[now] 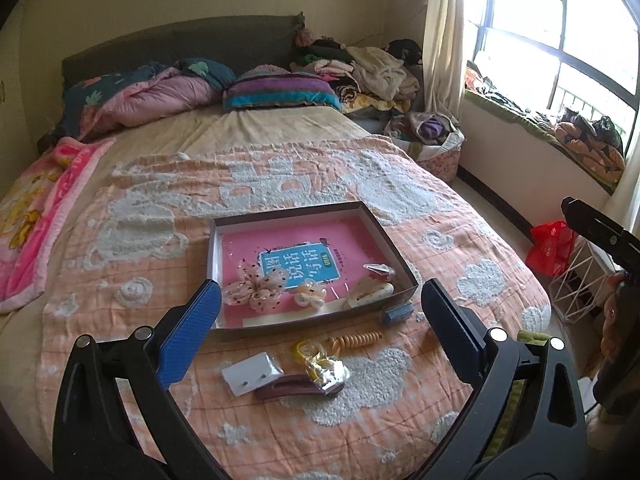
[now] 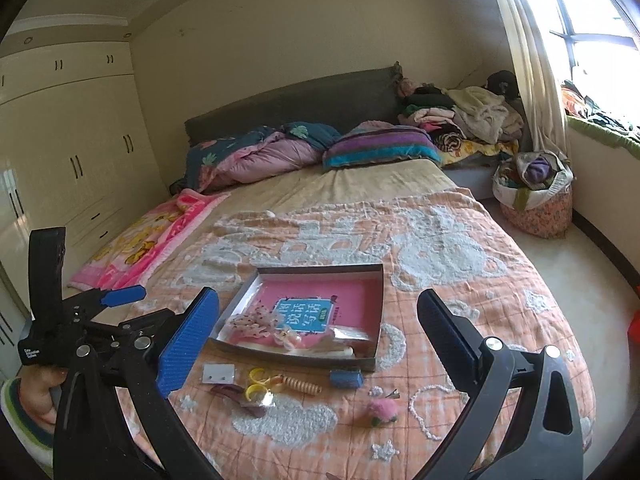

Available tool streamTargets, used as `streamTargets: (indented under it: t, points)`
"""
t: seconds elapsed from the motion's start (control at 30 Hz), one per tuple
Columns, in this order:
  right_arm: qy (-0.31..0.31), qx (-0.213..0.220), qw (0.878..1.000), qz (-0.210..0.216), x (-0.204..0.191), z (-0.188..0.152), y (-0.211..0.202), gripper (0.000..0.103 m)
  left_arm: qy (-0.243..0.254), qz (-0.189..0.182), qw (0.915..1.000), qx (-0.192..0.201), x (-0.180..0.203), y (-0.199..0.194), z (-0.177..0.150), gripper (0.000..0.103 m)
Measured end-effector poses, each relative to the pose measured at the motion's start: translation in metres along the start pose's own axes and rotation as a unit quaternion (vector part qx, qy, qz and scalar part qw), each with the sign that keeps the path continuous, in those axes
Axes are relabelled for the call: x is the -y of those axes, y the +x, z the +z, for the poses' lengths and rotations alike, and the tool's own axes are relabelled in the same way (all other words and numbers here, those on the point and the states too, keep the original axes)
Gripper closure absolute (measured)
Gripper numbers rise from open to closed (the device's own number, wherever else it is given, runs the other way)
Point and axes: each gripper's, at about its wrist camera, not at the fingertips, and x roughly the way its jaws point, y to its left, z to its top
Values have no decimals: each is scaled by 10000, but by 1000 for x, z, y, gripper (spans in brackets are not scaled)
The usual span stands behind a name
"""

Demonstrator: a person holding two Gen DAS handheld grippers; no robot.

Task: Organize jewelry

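Midway through sorting: both hand-held grippers, left (image 1: 320, 320) and right (image 2: 318, 334), wide open, empty; next, probably grasping the orange spiral hair tie (image 2: 301, 385) for the shallow pink-lined cardboard box (image 2: 320, 269)

Your left wrist view looks forward and down over the bed (image 1: 280, 168) from near its foot, toward the headboard (image 1: 180, 40). Your right wrist view stands slightly further back and rightward, facing likewise. Both share the shallow box (image 1: 394, 246) (image 2: 378, 300) and scattered accessories.

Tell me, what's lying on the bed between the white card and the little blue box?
In the right wrist view, between the white card and the blue box lie yellow rings and an orange spiral hair tie.
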Motion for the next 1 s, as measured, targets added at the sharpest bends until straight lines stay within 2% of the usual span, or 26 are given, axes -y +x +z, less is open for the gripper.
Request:
streamTargets:
  t: [0.33, 0.67, 1.0]
  points:
    - [-267, -247, 9990, 261, -9, -21, -8, 4, -29, 157, 9999, -41, -3, -17, -28, 9]
    - [-337, -816, 9957, 270, -10, -66, 13, 4, -156, 206, 9980, -572, -13, 2, -77, 9]
    - [-393, -1198, 9916, 277, -11, -96, 32, 4, -98, 95, 9957, -918, -8, 20, -107, 9]
